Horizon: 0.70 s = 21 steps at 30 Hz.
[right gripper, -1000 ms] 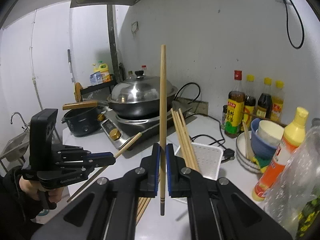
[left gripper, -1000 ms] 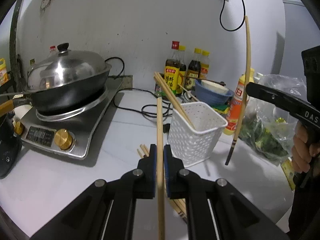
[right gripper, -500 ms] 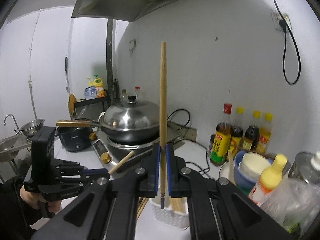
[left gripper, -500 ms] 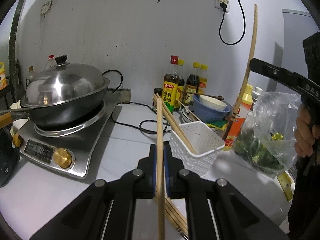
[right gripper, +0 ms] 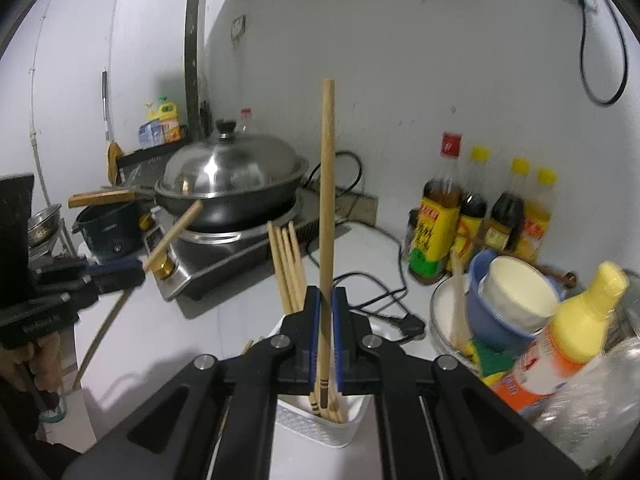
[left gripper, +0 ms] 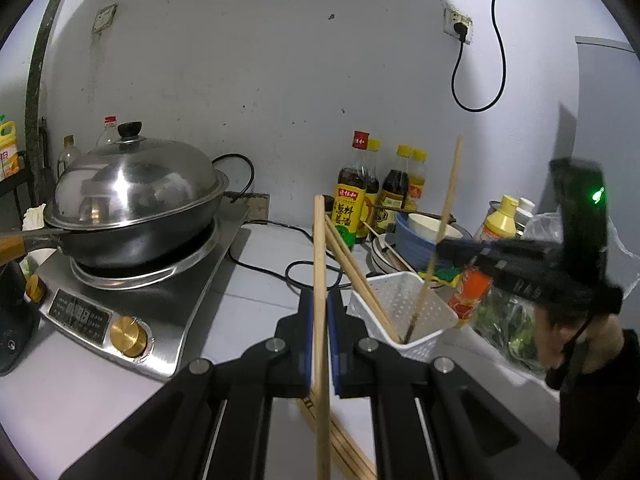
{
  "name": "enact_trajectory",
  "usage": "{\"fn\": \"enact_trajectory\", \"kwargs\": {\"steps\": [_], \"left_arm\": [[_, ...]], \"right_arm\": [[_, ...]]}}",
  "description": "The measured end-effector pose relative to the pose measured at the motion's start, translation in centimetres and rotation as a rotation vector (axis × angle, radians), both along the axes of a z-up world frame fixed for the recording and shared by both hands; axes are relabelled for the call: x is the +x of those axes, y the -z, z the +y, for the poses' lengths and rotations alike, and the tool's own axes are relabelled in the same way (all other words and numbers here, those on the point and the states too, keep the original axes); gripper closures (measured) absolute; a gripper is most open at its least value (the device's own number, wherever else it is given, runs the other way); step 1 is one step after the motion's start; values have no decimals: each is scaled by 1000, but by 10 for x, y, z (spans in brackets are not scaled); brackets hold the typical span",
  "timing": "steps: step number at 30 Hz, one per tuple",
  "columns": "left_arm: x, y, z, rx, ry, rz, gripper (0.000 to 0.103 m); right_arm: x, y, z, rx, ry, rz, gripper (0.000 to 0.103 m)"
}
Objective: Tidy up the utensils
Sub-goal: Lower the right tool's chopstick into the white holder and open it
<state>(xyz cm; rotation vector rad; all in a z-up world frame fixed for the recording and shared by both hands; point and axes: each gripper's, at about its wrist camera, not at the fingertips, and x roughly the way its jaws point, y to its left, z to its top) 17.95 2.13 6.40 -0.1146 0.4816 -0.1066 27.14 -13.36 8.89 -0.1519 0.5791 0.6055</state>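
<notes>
We have the right gripper clamped tight on one wooden chopstick, its pads pinching the shaft low down so that most of the stick stands upright through the centre of the right wrist frame. The dark banded tip hangs just below the pads and sits inside the mouth of the white perforated holder, at lower centre, where several other chopsticks already lean toward the upper left. So the stick's long axis runs nearly straight down into the holder, and we judge that a release or a short lowering is all that is left for this one; whether the tip already touches the bottom we cannot tell, since the pads hide it.

Our left gripper is likewise closed on a second chopstick, which runs from bottom centre up to mid frame in the left wrist view. From there the holder lies just right of centre, beyond the fingertips, with the right-hand tool reaching over it from the right edge. The right hand is plainly the nearer. More loose chopsticks lie on the counter below our left fingers.
</notes>
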Motion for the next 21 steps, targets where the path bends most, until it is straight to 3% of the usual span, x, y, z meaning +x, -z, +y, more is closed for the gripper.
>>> {"fn": "enact_trajectory", "kwargs": {"steps": [4,10,16,21], "left_arm": [[6,-4,-6,6,9,-8,97],[17,-8,-16,-2,18,-23,97],[38,-14,-30,-32,53,-42,97],[60,-18,-51,-32,72,-57,97]], "right_arm": [[9,17,6,5,-18,42,97],[7,20,-2,52,-23,35,94],[5,27,-29,104,22,50,82],[3,38,-50,121,49,65,59]]}}
